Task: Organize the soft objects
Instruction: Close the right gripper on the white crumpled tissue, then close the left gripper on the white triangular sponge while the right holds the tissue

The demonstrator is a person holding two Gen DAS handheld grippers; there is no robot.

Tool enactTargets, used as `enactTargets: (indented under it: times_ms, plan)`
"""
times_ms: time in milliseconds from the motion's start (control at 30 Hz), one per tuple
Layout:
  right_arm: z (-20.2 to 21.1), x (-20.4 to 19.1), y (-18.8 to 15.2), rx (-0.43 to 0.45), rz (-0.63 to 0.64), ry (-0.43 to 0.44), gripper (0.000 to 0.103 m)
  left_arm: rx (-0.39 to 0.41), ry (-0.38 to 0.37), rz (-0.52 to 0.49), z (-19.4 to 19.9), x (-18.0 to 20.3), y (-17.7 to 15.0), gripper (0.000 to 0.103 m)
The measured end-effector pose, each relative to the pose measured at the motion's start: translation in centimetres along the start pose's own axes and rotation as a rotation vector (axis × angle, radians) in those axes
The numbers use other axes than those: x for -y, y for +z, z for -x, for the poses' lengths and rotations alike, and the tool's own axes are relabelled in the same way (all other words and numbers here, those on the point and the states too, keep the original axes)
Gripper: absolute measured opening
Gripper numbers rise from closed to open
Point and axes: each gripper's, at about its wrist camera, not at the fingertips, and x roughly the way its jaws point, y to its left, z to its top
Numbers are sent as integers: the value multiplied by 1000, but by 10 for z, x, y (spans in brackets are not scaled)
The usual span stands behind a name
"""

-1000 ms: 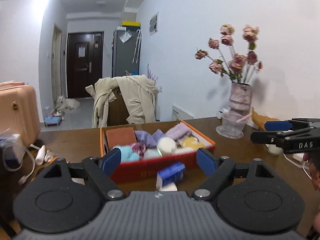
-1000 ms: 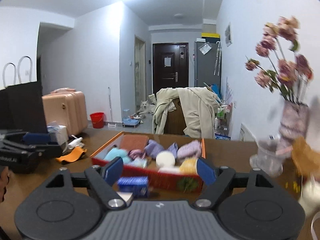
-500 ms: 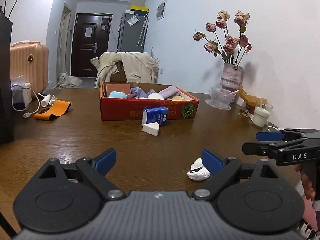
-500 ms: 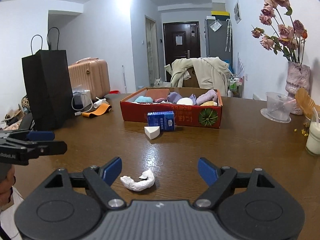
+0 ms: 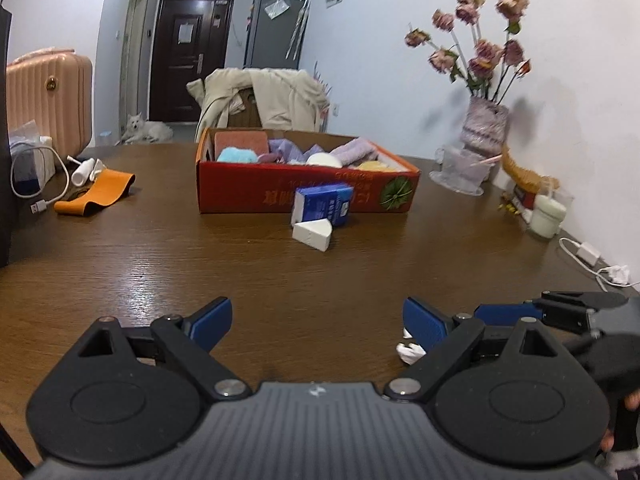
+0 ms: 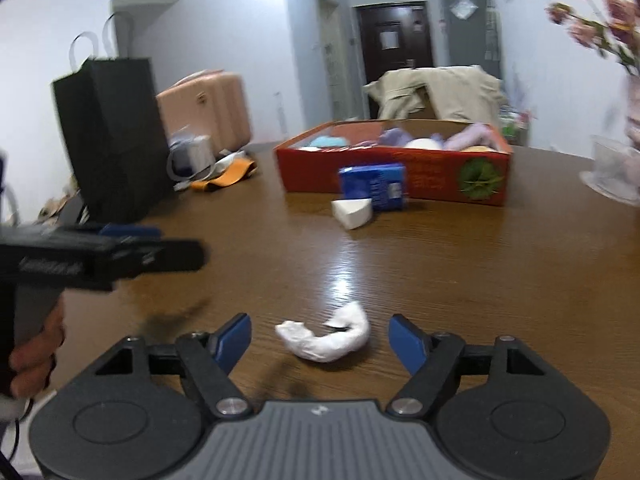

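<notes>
Red cardboard box (image 5: 280, 194) filled with soft coloured pieces carries yellow print on its front wall and a green round emblem, the print too blurred to read, and the small blue-and-white carton (image 5: 326, 204) leaning on it is just as illegible. Only the right wrist view shows the tall black paper bag (image 6: 110, 132) and the whole crumpled white soft wad (image 6: 326, 336), which the left view half hides behind a blue pad. That wad lies on the brown wooden table (image 6: 460, 264) between the right gripper's (image 6: 320, 338) jaws, which have just been closing yet touch nothing, while the left gripper (image 5: 318, 320) is spread wide and empty.
</notes>
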Motion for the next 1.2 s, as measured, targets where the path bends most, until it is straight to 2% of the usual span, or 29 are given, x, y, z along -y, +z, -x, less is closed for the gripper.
enactTargets:
  times_ms: [100,167,200,233,300,433,667,733,767,800,900,1000,1200]
  plan:
    - [-16,-3,1,-21,64,-26,74,-31,13,18,-20,-5,5,94]
    - [-28,-2,4,-49,93,-47,67,-45,12,26,-33,-8,9,94]
    - [-34,1,6,-69,97,-41,51,-52,9,30,-41,-8,12,94]
    - [-38,4,8,-90,97,-23,30,-59,8,31,-49,-9,15,94]
    - [-42,13,13,-93,77,10,26,-66,7,31,-65,-8,22,93]
    - [-45,36,30,-56,44,-3,25,-90,10,37,-108,-3,37,90]
    - [-61,90,64,28,-47,-65,25,-112,53,-17,-177,12,58,75]
    - [-69,100,67,22,-60,-70,25,-129,46,7,-187,11,59,66]
    - [-73,104,68,17,-64,-67,25,-130,52,15,-191,10,59,50]
    - [-77,108,69,9,-68,-59,25,-120,64,13,-193,9,60,40]
    - [-84,110,70,-5,-66,-48,25,-121,47,21,-192,5,62,36]
    - [-82,109,69,-4,-58,-43,25,-121,55,11,-182,6,59,35]
    - [-61,89,72,27,-28,-64,25,-80,7,11,-135,12,52,35]
